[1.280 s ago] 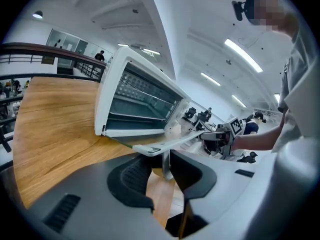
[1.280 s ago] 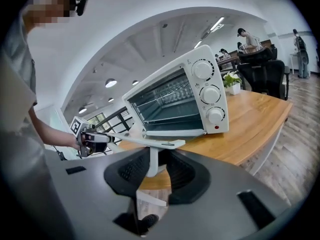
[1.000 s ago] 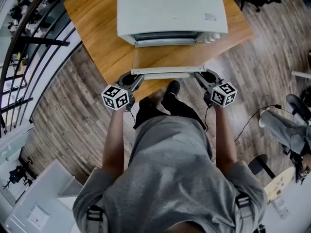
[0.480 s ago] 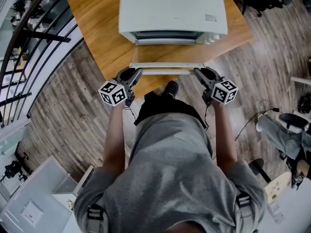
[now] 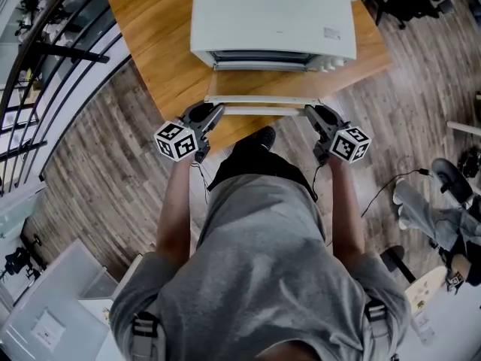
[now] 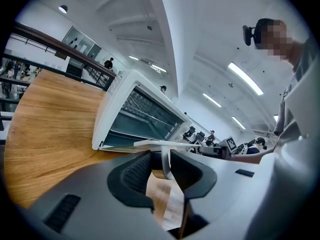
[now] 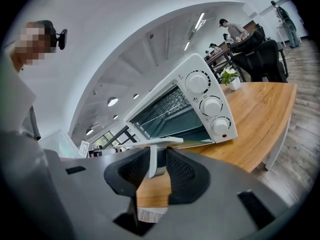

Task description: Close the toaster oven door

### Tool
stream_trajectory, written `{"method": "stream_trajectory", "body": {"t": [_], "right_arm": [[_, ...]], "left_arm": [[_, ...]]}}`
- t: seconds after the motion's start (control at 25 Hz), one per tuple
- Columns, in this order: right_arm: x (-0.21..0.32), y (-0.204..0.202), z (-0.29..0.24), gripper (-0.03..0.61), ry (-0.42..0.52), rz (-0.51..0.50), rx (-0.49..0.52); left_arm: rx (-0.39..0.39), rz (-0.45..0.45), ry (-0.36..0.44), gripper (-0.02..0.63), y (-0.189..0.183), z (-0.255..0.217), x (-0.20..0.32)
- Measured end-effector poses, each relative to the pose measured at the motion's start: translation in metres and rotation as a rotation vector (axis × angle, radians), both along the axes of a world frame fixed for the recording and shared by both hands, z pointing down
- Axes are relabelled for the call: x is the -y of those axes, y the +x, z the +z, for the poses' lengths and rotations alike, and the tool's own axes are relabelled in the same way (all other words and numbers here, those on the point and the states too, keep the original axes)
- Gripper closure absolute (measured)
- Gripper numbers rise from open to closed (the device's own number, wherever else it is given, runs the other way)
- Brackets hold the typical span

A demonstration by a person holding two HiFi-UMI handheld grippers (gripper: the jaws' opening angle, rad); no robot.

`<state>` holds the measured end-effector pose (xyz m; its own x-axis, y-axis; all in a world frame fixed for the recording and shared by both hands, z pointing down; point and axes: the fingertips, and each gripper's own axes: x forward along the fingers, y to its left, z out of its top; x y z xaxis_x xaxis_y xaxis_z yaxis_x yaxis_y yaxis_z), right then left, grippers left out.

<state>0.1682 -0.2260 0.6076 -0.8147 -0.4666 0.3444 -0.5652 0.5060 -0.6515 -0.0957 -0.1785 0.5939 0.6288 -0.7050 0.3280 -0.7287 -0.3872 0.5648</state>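
Note:
A white toaster oven [image 5: 272,17] stands on a round wooden table [image 5: 161,43], its door hanging open toward me. The door's white handle bar [image 5: 263,101] runs level between my two grippers. My left gripper [image 5: 214,110] is shut on the bar's left end, and in the left gripper view the handle post [image 6: 166,159] sits between the ribbed pads of the left gripper [image 6: 162,166]. My right gripper [image 5: 312,111] is shut on the right end. The right gripper view shows the post [image 7: 156,156] clamped in the right gripper [image 7: 157,166], with the oven's three knobs [image 7: 211,105] beyond.
A dark metal railing [image 5: 45,59] curves along the left. A white cabinet [image 5: 52,307] stands at lower left. A seated person's legs [image 5: 436,209] and a floor cable [image 5: 391,183] are at the right. A small potted plant [image 7: 230,78] stands on the table beside the oven.
Both grippers have risen with the handle bar. The door has swung up and toward the oven, so less of the table shows between bar and oven.

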Motion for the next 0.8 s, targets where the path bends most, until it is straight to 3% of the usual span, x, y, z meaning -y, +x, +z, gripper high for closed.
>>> {"method": "stream_trajectory", "body": {"t": [0.32,0.8], "right_arm": [[0.011,-0.003,-0.01,0.462,-0.015,0.019,0.025],[0.041,-0.003,-0.031,0.453,-0.006,0.109,0.124]], "left_arm": [[0.009,0.02,0.005,0.476,-0.003,-0.012,0.011],[-0.103,0.011,0.017,0.463,-0.007,-0.032,0.04]]}}
